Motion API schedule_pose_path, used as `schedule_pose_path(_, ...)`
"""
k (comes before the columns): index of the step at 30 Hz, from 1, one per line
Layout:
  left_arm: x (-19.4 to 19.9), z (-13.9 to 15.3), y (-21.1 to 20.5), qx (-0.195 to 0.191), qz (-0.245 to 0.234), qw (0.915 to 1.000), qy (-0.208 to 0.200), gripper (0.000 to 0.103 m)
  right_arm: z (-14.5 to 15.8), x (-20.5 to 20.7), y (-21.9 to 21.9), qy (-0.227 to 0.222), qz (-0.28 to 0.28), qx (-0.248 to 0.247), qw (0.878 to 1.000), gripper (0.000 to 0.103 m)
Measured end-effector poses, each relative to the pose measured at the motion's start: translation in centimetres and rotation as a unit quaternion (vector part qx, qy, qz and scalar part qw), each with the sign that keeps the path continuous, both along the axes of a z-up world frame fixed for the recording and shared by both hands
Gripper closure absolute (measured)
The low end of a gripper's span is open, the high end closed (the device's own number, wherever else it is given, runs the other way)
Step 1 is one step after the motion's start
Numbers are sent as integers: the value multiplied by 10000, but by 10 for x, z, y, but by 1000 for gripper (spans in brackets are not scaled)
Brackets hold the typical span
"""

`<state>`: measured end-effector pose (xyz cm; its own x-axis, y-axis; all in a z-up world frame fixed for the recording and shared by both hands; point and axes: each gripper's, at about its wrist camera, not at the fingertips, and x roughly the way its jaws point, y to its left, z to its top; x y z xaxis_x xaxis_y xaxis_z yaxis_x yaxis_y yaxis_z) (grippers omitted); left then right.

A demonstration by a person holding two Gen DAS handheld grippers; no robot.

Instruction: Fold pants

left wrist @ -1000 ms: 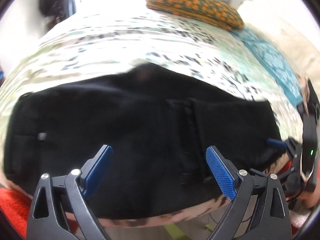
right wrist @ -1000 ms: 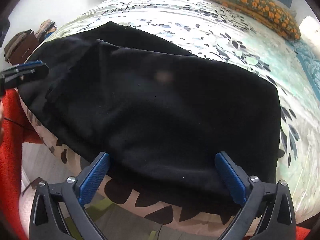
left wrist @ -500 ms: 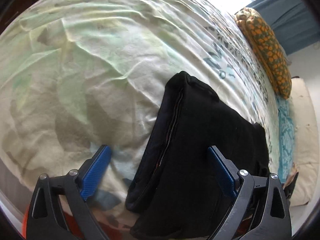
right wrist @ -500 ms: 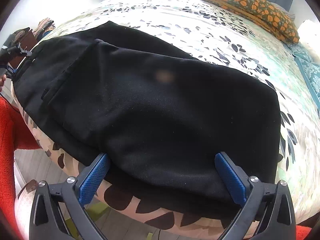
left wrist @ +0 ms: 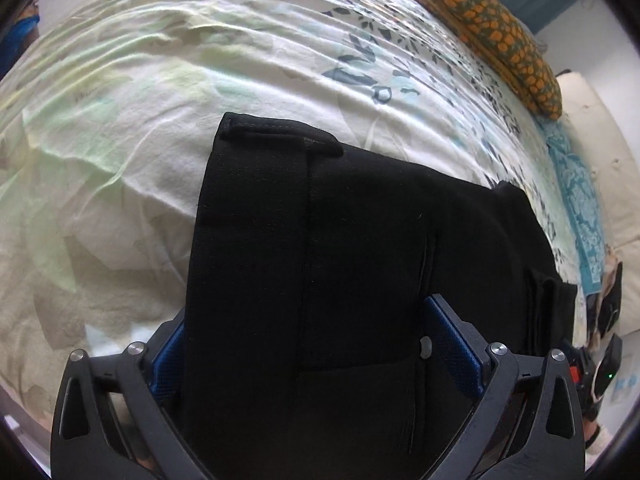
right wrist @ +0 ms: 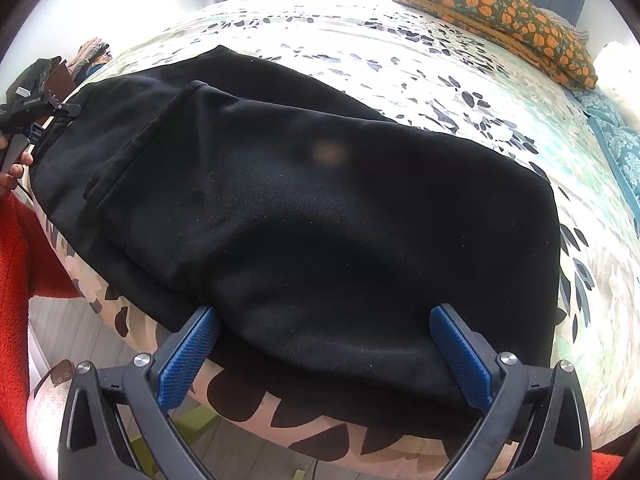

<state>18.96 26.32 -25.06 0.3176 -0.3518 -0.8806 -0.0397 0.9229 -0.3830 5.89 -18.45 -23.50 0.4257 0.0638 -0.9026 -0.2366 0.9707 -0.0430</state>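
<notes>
The black pants (right wrist: 320,216) lie folded on the flowered bedsheet (right wrist: 440,80) at the near edge of the bed. The left gripper (left wrist: 308,344) has just spread its jaws wider, an end of the pants between them (whether the blue pads touch it is unclear). The right gripper (right wrist: 320,352) is spread wide over the pants' near edge.

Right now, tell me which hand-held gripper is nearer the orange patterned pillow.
Right, though narrowly. Both sit at the bed's near edge over the black pants: the right hand-held gripper at the end nearer the pillow, the left hand-held gripper at the far end.
</notes>
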Motion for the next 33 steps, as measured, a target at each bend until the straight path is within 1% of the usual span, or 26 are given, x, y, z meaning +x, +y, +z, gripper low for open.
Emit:
schedule_pose_path(2,2,2,6,-144,-74,9998,111,1,0,-1,0,-15,14,8,10000,0)
schedule_pose_path(3,3,2,10,-259,-21,9995,172,2,0,-1,0,-19,20,9,10000,0)
schedule_pose_path(4,2,4,14,-327,58,9993,172,15,0,-1,0,-20,26,10,10000,0)
schedule_pose_path(5,-1,8,19,-384,121,9991,135,27,0,0,0,-19,30,12,10000,0)
schedule_pose_path(6,-2,10,22,-559,154,9983,112,47,0,0,0,-19,31,12,10000,0)
schedule_pose_path(7,-3,13,25,-744,208,9970,104,61,0,0,0,-21,40,13,10000,0)
schedule_pose_path(8,-5,16,29,-867,247,9959,62,66,0,0,0,-19,43,15,10000,0)
schedule_pose_path(9,-4,19,28,-934,258,9953,1,74,0,0,-1,-20,46,16,10000,0)
schedule_pose_path(10,-5,25,26,-944,245,9952,-70,77,0,0,0,-22,46,11,10000,0)
schedule_pose_path(13,-14,50,10,-657,154,9971,-350,80,1,1,0,9,53,14,10000,0)
schedule_pose_path(15,-20,65,1,-566,231,9970,-475,80,8,2,-1,59,63,43,10000,1)
schedule_pose_path(16,-23,71,-4,-502,279,9970,-512,80,16,2,-1,-25,47,115,9999,2)
schedule_pose_path(17,-26,78,-10,-452,297,9969,-569,80,28,0,-1,-236,37,219,9995,2)
schedule_pose_path(19,-32,92,-22,-550,283,9954,-734,81,50,0,2,-596,82,401,9974,2)
schedule_pose_path(20,-36,99,-27,-629,241,9944,-819,82,57,2,6,-673,141,452,9966,2)
schedule_pose_path(22,-42,113,-43,-731,138,9926,-960,82,66,6,13,-800,190,387,9959,2)
schedule_pose_path(24,-49,123,-61,-820,39,9911,-1047,82,68,6,14,-884,151,383,9952,2)
schedule_pose_path(26,-54,130,-80,-947,-22,9896,-1086,83,69,7,5,-863,-45,481,9951,2)
schedule_pose_path(28,-58,134,-100,-1089,-85,9877,-1115,83,75,6,-17,-925,-405,709,9924,2)
schedule_pose_path(30,-61,140,-121,-1269,-151,9854,-1120,83,84,1,-45,-1051,-845,975,9861,2)
schedule_pose_path(33,-62,150,-160,-1474,-309,9815,-1185,83,94,-7,-91,-1255,-1531,1291,9717,2)
